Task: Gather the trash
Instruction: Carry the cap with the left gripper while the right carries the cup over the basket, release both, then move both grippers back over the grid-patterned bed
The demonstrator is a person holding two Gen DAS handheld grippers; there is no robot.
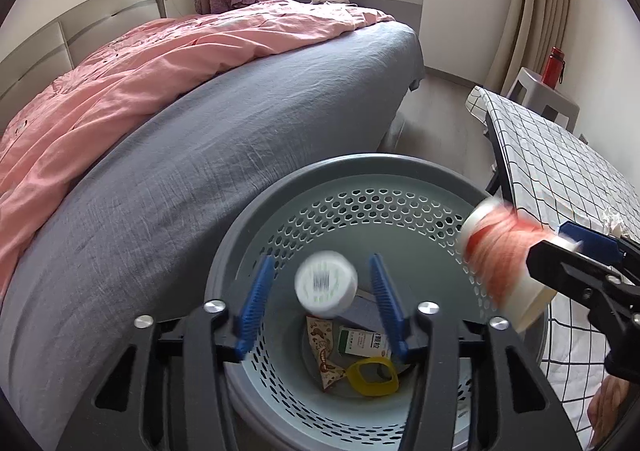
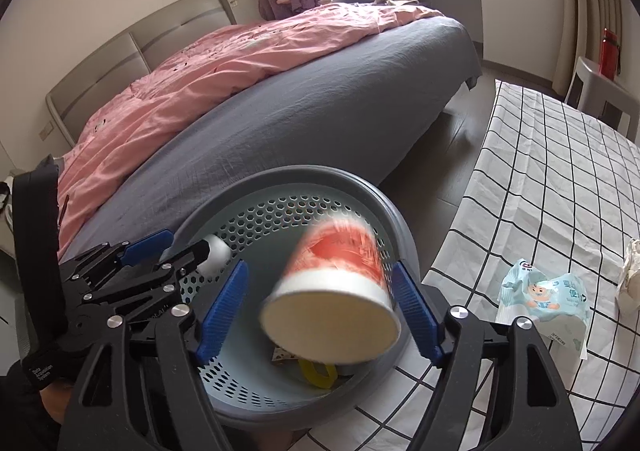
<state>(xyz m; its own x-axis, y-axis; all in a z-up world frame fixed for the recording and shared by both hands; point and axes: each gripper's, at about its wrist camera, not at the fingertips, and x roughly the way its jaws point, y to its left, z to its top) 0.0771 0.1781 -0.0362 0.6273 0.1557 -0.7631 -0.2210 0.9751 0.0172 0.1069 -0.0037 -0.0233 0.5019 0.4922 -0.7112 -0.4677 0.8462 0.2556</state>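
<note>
A grey bin with a pale perforated liner (image 1: 400, 207) (image 2: 256, 223) stands between the bed and a checked table. My left gripper (image 1: 320, 307) (image 2: 182, 247) is open over it; a small white bottle (image 1: 326, 283) (image 2: 214, 253), blurred, is loose between the fingers, apart from both. My right gripper (image 2: 320, 307) (image 1: 560, 247) is open over the bin; a red and white paper cup (image 2: 334, 291) (image 1: 500, 263), blurred and tilted, is loose between its fingers. A snack wrapper (image 1: 324, 355), a green and white box (image 1: 362, 343) and a yellow ring (image 1: 372, 377) lie in the bin.
A bed with grey sheet (image 1: 240, 155) and pink quilt (image 1: 140, 79) lies left of the bin. The checked table (image 2: 560, 191) at right holds a pale blue packet (image 2: 544, 299) and crumpled tissue (image 2: 630, 275). A red bottle (image 1: 554, 65) stands on a stool.
</note>
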